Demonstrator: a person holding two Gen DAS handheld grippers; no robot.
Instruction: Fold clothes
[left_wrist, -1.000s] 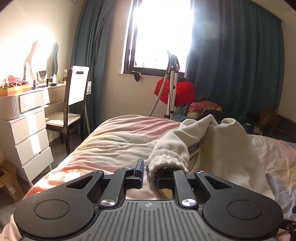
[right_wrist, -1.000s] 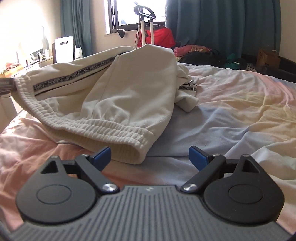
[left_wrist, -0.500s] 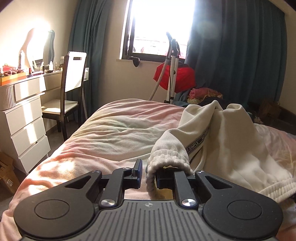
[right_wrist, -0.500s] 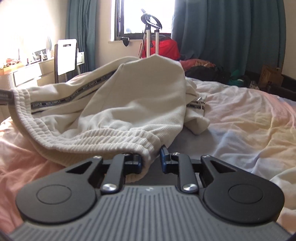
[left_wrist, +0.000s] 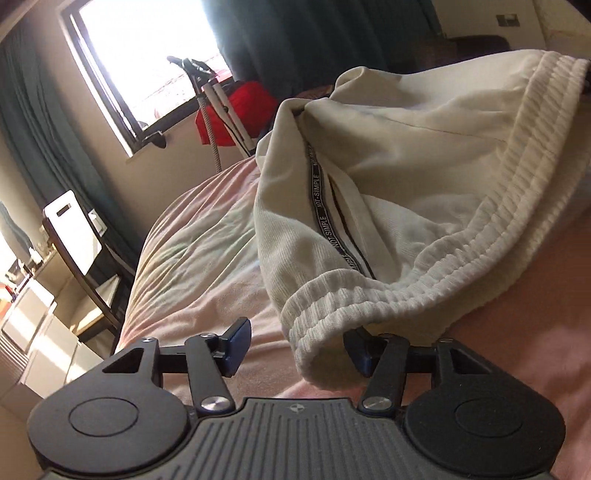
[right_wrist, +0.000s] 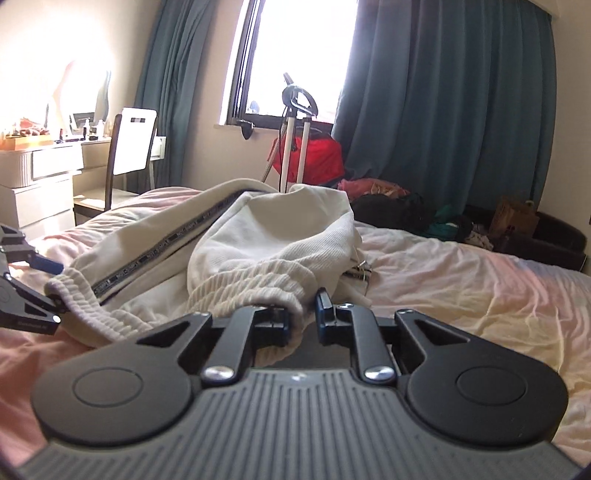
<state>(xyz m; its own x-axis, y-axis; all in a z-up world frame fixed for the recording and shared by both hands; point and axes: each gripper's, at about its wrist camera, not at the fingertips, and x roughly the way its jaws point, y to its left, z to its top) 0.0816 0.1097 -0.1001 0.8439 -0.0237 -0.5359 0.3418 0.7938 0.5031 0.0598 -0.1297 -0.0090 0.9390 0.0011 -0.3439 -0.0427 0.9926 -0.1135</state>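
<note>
Garment: one cream sweatpants (right_wrist: 258, 236), heaped on bed (right_wrist: 461, 295).
Left tongs (left_wrist: 295, 343): just opened wide, waistband between, unpressed.
Right tongs (right_wrist: 302, 314): just narrowed, clamping ribbed waistband.

The ribbed waistband (left_wrist: 369, 299) of the cream trousers droops over the inner pad of my left gripper (left_wrist: 297, 347), so I cannot see whether that pad touches the cloth. In my right wrist view that gripper is cut off by the picture's left edge. The small things on the desk (right_wrist: 55, 147) are too washed out to name.
</note>
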